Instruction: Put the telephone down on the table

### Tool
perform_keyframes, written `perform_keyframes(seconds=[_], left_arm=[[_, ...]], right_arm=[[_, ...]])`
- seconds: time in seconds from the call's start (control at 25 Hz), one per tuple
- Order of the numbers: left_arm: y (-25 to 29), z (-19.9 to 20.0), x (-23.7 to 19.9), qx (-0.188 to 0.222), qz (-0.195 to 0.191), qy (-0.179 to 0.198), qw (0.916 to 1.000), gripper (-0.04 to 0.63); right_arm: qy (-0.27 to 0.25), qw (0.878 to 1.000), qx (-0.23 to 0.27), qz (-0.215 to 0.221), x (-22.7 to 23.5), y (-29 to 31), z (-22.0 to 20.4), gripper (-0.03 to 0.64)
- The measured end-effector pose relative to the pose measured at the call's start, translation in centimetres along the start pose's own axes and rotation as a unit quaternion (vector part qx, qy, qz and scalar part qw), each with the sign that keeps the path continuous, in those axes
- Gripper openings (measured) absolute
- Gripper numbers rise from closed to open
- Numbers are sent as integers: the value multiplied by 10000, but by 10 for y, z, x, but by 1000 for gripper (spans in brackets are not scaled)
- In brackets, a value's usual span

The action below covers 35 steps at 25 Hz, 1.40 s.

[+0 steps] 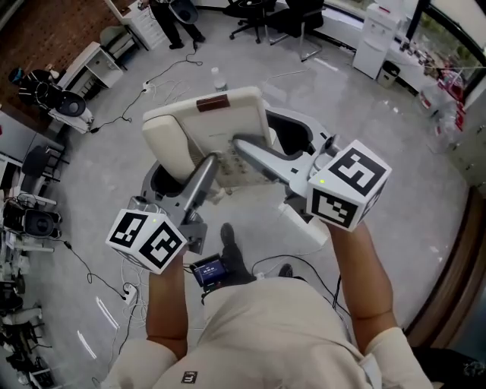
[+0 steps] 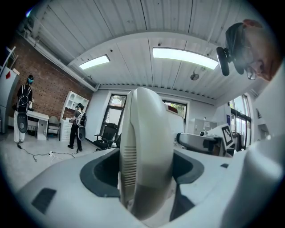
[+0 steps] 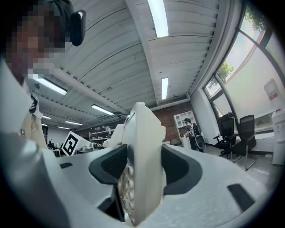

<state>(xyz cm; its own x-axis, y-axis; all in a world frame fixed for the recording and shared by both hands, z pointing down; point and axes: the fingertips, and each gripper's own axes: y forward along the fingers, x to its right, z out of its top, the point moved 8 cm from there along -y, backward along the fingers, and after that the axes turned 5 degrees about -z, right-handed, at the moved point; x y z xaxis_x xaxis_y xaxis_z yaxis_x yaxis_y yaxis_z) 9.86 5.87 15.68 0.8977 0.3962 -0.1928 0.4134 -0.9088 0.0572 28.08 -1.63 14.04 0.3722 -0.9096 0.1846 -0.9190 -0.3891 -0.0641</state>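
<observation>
I hold a cream telephone [image 1: 220,133] in mid-air above the grey floor, gripped from both sides. My left gripper [image 1: 208,164] is shut on its left part, where the handset's rounded edge [image 2: 144,151] stands between the jaws. My right gripper [image 1: 244,146] is shut on its right part. In the right gripper view the telephone [image 3: 141,160] stands on edge between the jaws, with its round keypad buttons showing low on the left face. No table lies under the telephone in the head view.
Below are the grey floor with cables [image 1: 114,121], a water bottle [image 1: 219,78] and my own shoes [image 1: 230,247]. White desks [image 1: 85,67] stand at the left, office chairs [image 1: 262,17] and a person [image 1: 173,21] at the top. Windows and cabinets [image 1: 380,34] are at the upper right.
</observation>
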Motion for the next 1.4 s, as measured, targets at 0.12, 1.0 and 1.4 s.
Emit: perform_keyframes(seconds=[0.12, 1.0, 1.4], left_arm=[[14, -1, -26, -43, -198, -22, 9998, 324], [160, 33, -287, -525, -1033, -397, 9925, 324], [180, 17, -369, -534, -817, -588, 9935, 324]], right_arm=[[-84, 9997, -19, -218, 8, 20, -6, 225], [289, 9921, -354, -1172, 141, 256, -17, 225], [583, 9920, -537, -987, 175, 335, -46, 225]])
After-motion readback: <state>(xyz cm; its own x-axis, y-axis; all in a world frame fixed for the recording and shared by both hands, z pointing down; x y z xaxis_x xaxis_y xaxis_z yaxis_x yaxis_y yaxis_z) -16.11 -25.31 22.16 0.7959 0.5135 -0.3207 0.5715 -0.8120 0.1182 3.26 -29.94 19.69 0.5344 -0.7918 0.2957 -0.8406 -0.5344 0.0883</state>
